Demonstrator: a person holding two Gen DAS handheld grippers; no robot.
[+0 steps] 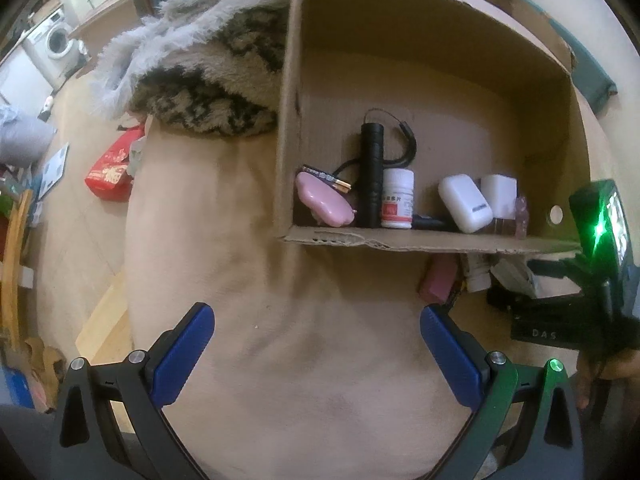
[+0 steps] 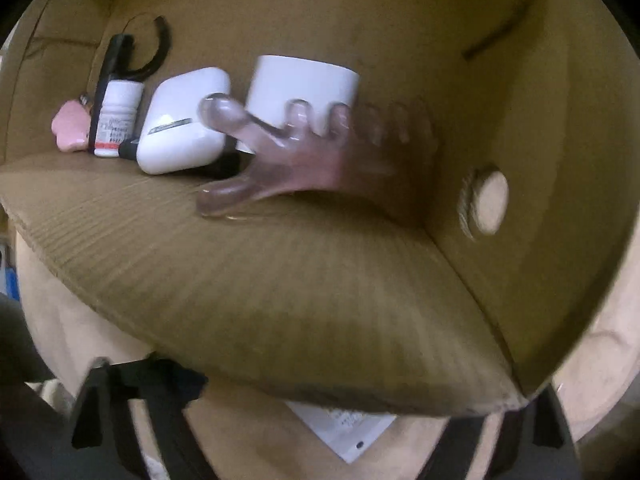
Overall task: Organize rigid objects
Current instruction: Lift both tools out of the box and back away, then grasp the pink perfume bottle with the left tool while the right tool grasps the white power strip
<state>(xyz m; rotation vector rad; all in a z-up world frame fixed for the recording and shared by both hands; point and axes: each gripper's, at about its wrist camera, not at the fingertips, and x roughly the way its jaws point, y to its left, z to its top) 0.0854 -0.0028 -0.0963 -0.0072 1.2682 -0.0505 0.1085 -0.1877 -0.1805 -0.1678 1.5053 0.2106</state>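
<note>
The left gripper (image 1: 318,328) is showing two flat blue plastic finger pads (image 1: 182,354) mounted on black angled linkage arms (image 1: 132,412), each joint carrying a round silver screw head (image 1: 135,357). Green light is tinting the right-hand linkage and its screws. At the far right, the right gripper's black body (image 1: 600,264) is glowing with a bright green lamp (image 1: 598,232) and bearing white letters "DAS" (image 1: 544,335); bare skin of the hand (image 1: 608,364) is showing below it. In the right wrist view only blurred black linkage arms (image 2: 132,408) are appearing
</note>
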